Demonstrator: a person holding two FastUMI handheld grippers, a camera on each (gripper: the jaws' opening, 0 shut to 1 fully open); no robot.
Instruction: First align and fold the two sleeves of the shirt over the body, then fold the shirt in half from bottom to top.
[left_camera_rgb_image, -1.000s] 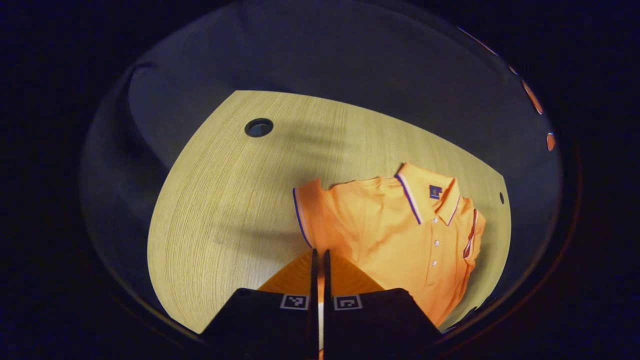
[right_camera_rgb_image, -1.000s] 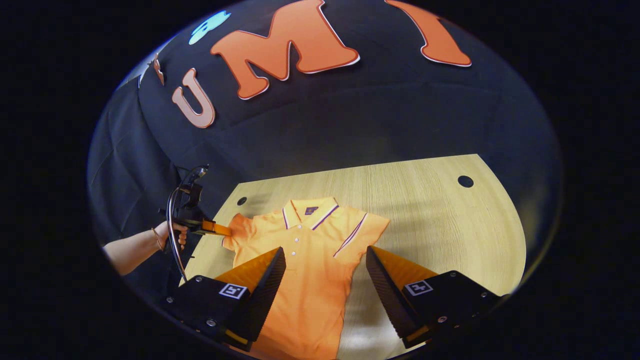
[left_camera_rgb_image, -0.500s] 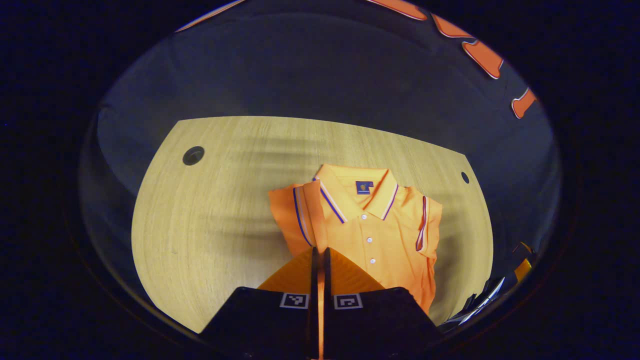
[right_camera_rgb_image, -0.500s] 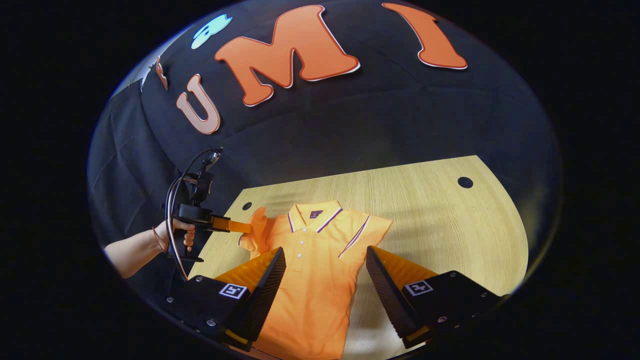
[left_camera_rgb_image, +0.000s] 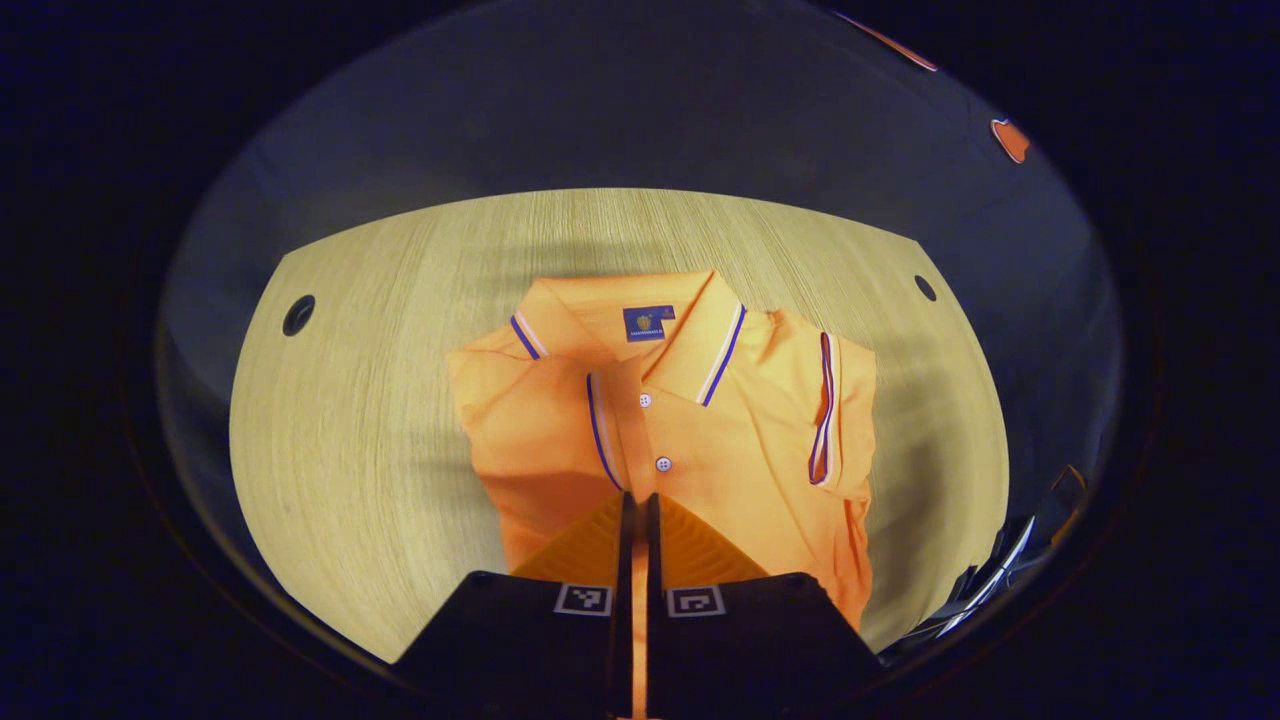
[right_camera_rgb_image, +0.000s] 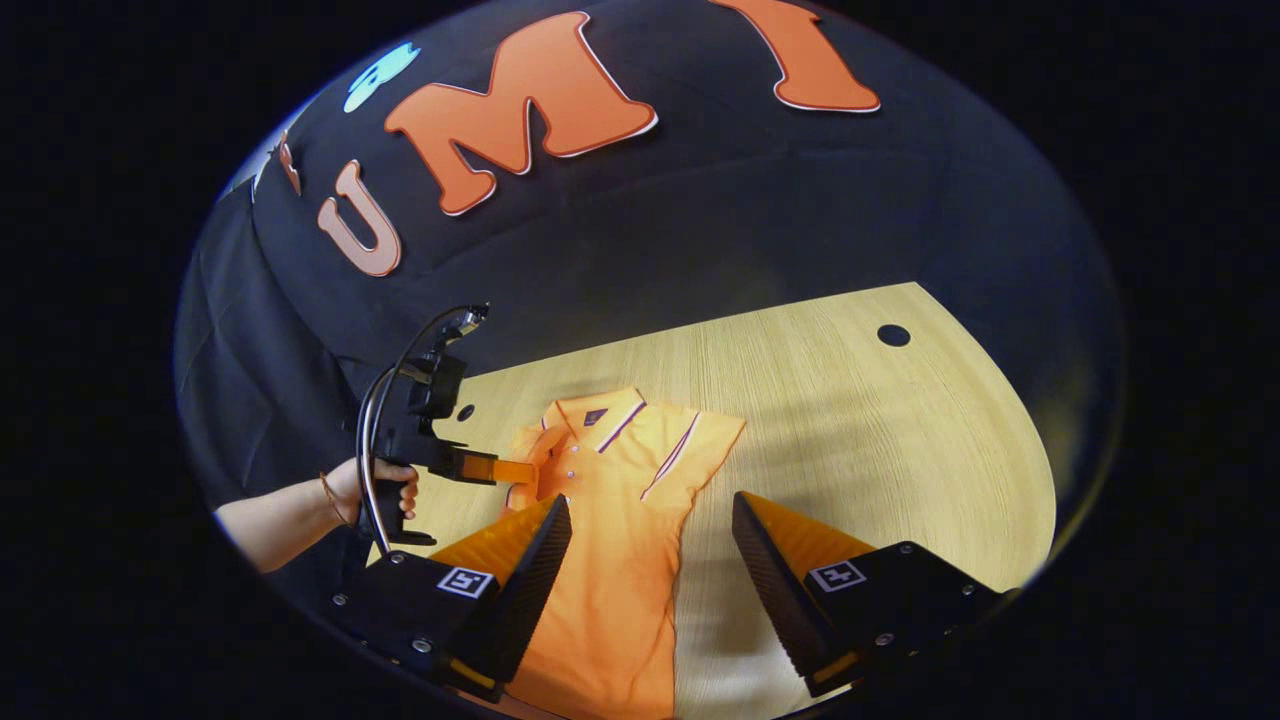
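- Down at the bottom of the left gripper view, the left gripper (left_camera_rgb_image: 637, 497) has its two fingers pressed together on the striped edge of a sleeve (left_camera_rgb_image: 540, 420).
- Just past its tips, that sleeve lies folded over the front of the orange shirt (left_camera_rgb_image: 740, 450), and its striped edge runs up beside the buttons (left_camera_rgb_image: 662, 464).
- Farther on, the other sleeve (left_camera_rgb_image: 835, 410) lies folded flat on the shirt too, with its stripe running up and down.
- Beyond that sits the collar (left_camera_rgb_image: 640, 320), with a small dark label inside it.
- All around the shirt is the wooden table (left_camera_rgb_image: 380, 400), with a round hole (left_camera_rgb_image: 298, 314) near its far corner.
- Down at the bottom of the right gripper view, the right gripper (right_camera_rgb_image: 650, 520) has its fingers wide apart and holds nothing.
- Between and past those fingers, the shirt (right_camera_rgb_image: 610, 560) lies flat on the table (right_camera_rgb_image: 880, 450).
- Farther off, a hand (right_camera_rgb_image: 385, 490) holds the left gripper (right_camera_rgb_image: 525, 470), which pinches the sleeve over the shirt near the collar.
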